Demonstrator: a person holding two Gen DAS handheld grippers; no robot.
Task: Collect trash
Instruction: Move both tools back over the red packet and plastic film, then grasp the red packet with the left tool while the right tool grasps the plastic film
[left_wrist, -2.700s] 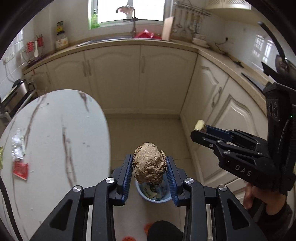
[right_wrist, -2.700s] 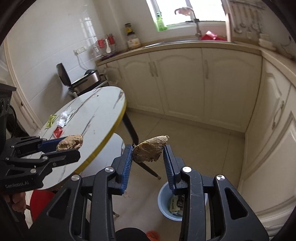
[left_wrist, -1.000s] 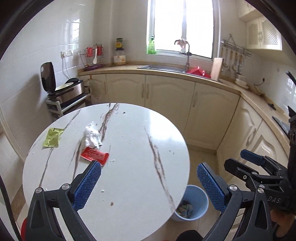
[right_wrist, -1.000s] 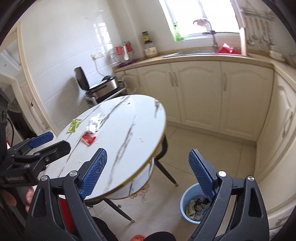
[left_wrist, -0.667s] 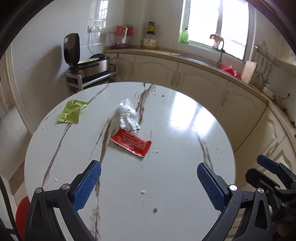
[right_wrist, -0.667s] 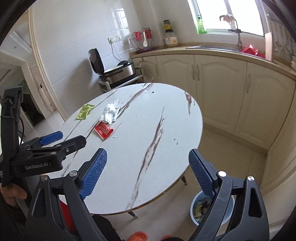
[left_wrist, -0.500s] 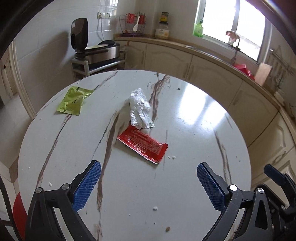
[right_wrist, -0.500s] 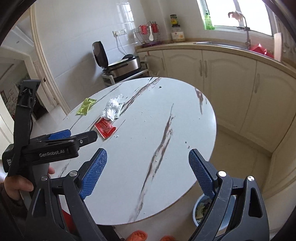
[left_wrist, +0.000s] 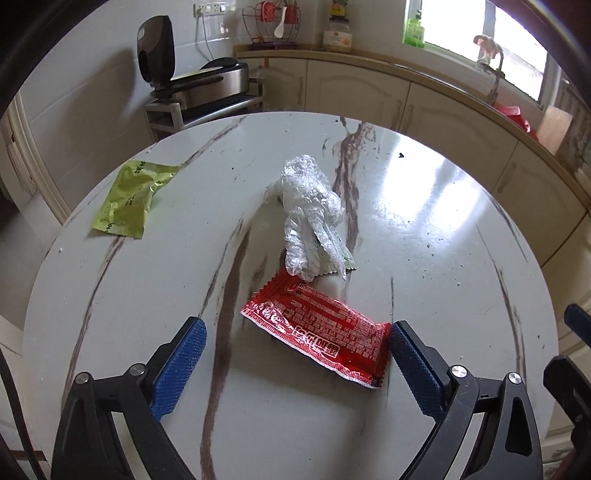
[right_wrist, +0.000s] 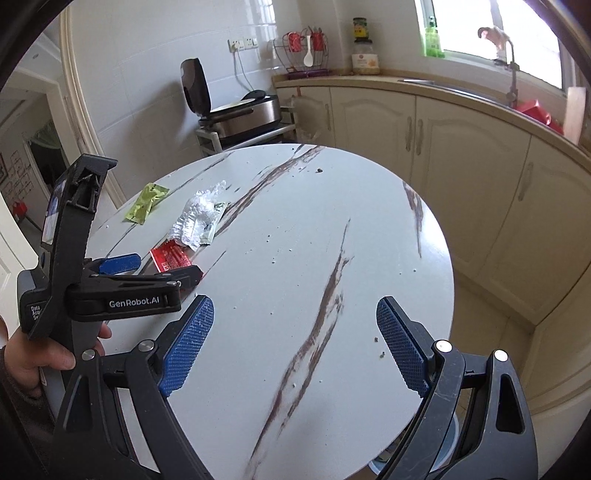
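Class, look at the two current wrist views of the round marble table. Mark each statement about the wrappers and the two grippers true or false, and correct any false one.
1. The left gripper is open. True.
2. The red wrapper is clamped in the right gripper. False: it lies on the table, and that gripper is open and holds nothing.
3. The crumpled clear plastic lies between the green wrapper and the red wrapper. False: it lies just beyond the red one; the green one lies apart, to the left.
4. The red wrapper lies nearest the left gripper. True.

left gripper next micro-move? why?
Probably lower the left gripper and close on the red wrapper. It is open and empty, and the wrapper lies flat on the table between its fingers, nearest of the litter.
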